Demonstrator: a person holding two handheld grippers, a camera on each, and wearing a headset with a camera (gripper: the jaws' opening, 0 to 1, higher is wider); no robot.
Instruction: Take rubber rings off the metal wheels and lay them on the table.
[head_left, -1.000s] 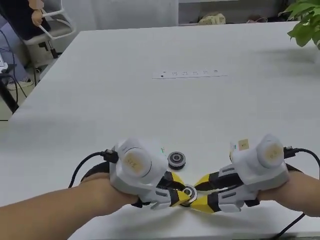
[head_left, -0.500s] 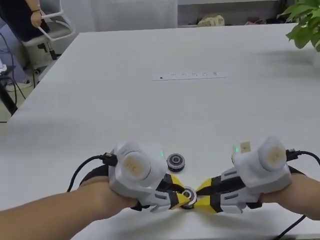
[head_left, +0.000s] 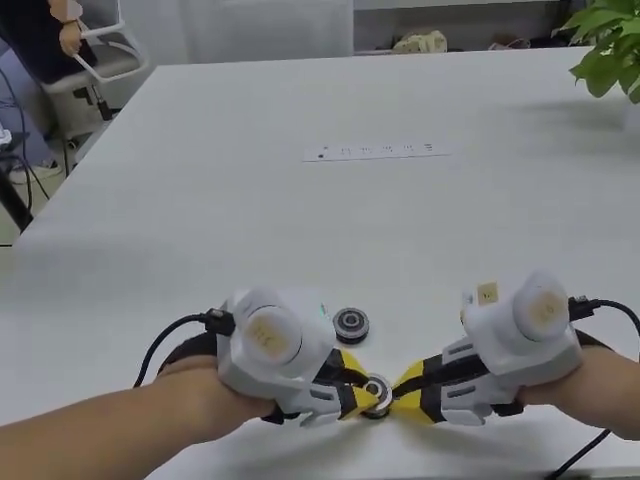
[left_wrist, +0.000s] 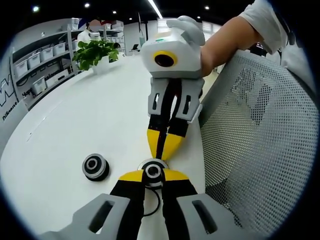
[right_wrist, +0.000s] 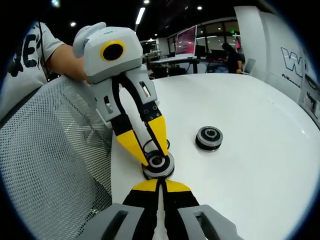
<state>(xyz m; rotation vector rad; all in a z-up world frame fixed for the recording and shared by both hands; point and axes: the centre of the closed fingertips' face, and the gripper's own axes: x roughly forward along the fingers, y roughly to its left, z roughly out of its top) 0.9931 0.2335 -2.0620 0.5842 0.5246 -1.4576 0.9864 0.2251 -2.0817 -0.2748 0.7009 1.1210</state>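
A small metal wheel (head_left: 377, 390) with a black rubber ring sits just above the table's near edge, between both grippers. My left gripper (left_wrist: 152, 175) is shut on this wheel (left_wrist: 152, 170), one yellow fingertip on each side. From the opposite side my right gripper (right_wrist: 160, 186) meets it with its tips pressed together on the ring at the edge of the wheel (right_wrist: 159, 164). A loose black rubber ring (right_wrist: 150, 145) lies on the table under the left gripper. A second wheel (head_left: 351, 322) with its ring on stands just beyond.
A white power strip (head_left: 375, 151) lies flat at mid-table. A green plant (head_left: 605, 50) stands at the far right corner and an office chair (head_left: 95, 55) at the far left. A mesh chair back (left_wrist: 250, 125) is close behind the table's near edge.
Both grippers stay joined at the wheel and have barely shifted. The second wheel has not moved.
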